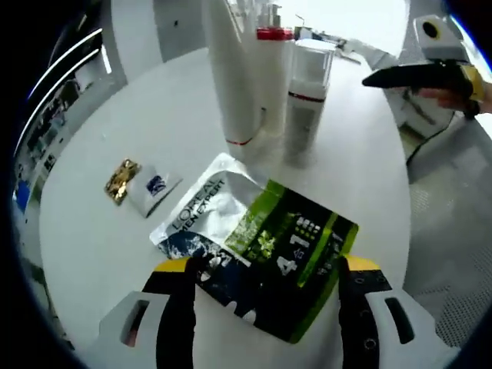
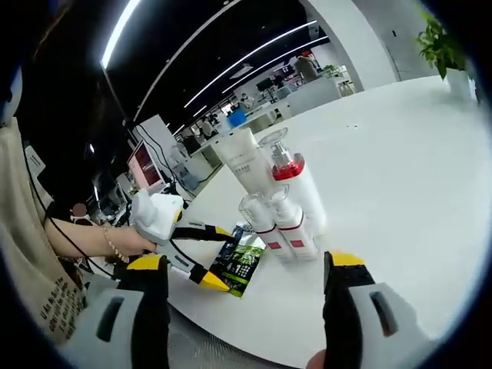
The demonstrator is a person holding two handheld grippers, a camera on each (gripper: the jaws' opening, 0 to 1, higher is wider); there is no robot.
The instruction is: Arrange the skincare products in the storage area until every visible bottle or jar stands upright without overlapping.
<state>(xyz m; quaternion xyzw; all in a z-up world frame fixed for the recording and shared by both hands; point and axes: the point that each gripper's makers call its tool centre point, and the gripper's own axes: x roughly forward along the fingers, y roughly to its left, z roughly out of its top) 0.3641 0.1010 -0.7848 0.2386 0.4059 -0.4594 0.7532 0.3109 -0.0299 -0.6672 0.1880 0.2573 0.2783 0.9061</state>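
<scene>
A flat silver, green and black sachet (image 1: 265,238) lies on the white round table (image 1: 100,246). My left gripper (image 1: 265,273) is open, one jaw at each side edge of the sachet. Behind it stand a tall white tube (image 1: 231,77), a red-capped bottle (image 1: 273,69) and a white bottle with a clear cap (image 1: 307,92), all upright and close together. In the right gripper view the same cluster (image 2: 277,192) stands upright, with the sachet (image 2: 242,265) and the left gripper (image 2: 221,257) beside it. My right gripper (image 2: 246,307) is open and holds nothing, short of the bottles.
A small gold packet (image 1: 121,181) and a white packet with a blue print (image 1: 154,187) lie left of the sachet. The right gripper (image 1: 430,73) hovers beyond the table's far right edge. A hand (image 2: 115,242) holds the left gripper. A potted plant (image 2: 446,46) stands far off.
</scene>
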